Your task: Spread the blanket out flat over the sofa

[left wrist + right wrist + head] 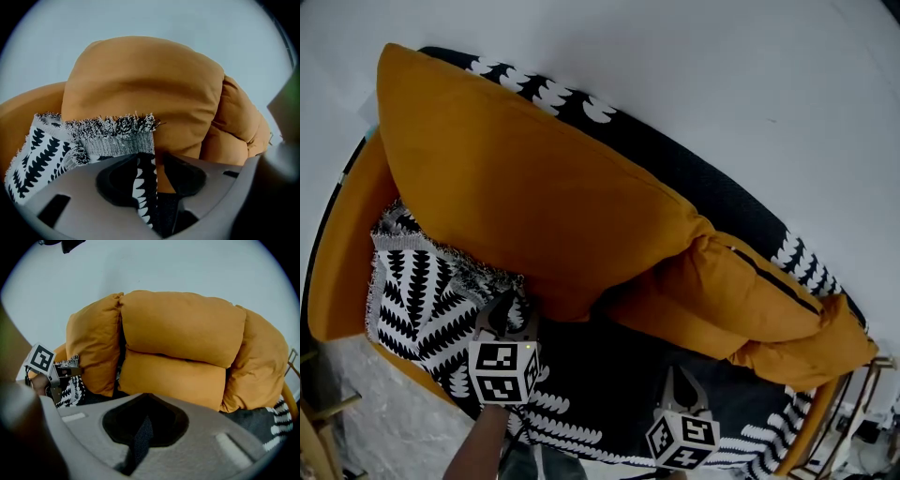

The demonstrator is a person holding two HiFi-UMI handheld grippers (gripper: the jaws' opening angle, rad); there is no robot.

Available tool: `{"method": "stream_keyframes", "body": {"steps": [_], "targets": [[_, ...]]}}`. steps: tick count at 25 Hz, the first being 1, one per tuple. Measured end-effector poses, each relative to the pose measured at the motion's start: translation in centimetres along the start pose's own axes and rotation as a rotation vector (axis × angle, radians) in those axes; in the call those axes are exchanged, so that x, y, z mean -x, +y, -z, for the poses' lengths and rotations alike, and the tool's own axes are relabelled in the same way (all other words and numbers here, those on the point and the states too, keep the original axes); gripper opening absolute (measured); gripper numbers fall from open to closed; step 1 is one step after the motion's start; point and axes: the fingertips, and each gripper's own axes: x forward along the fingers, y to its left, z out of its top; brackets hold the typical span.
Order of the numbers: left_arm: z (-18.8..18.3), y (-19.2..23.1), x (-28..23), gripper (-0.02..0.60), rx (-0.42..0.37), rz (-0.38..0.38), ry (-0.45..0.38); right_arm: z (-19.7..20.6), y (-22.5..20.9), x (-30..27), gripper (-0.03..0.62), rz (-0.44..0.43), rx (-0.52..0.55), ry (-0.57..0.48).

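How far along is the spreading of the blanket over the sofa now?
Done: the blanket already covers most of the seat of the sofa. In hand: the left gripper and the right gripper each pinch a fold of it. Still to do: its fringed corner lies bunched at the left end and needs pulling flat.

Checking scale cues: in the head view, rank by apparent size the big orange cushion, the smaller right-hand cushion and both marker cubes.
Largest: big orange cushion
Next: smaller right-hand cushion
Last, unranked: left marker cube and right marker cube, near alike.
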Motion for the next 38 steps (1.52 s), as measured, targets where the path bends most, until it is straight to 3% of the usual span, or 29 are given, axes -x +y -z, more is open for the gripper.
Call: {"method": "stream_keyframes", "body": {"steps": [10,15,21,25,30,38], "targets": [[-0.2,-0.2,-0.4,0.161,0.018,0.097,-0.015,-0.7,0.2,-0.2,0.005,-0.014,0.001,-0.010],[0.0,-0.1,1.6,0.126,0.031,0.132,0.016,-0.2,1.0,1.6,0.005,-0.031,-0.011,0.032],[1.1,0.1,0.6,0.067,0.033,0.152,-0.023,0.7,1.8,0.7,0.005,-0.047,-0.013,-0.021],[0.4,0.3,-2.2,0.035,0.023,0.170,-0.098,-0.6,2.0,-1.7,0.005,-0.048,0.015,-0.105],[0.7,0.8,0.7,0.017,0.021,0.131,-0.002,-0.8,2.9,0.4,0.005,-0.089,-0.023,-0.037],[-0.1,1.2,3.6,0.015,0.018,0.090,0.019,-1.8,4.1,1.7,0.005,-0.128,-0.035,-0.040]]}}
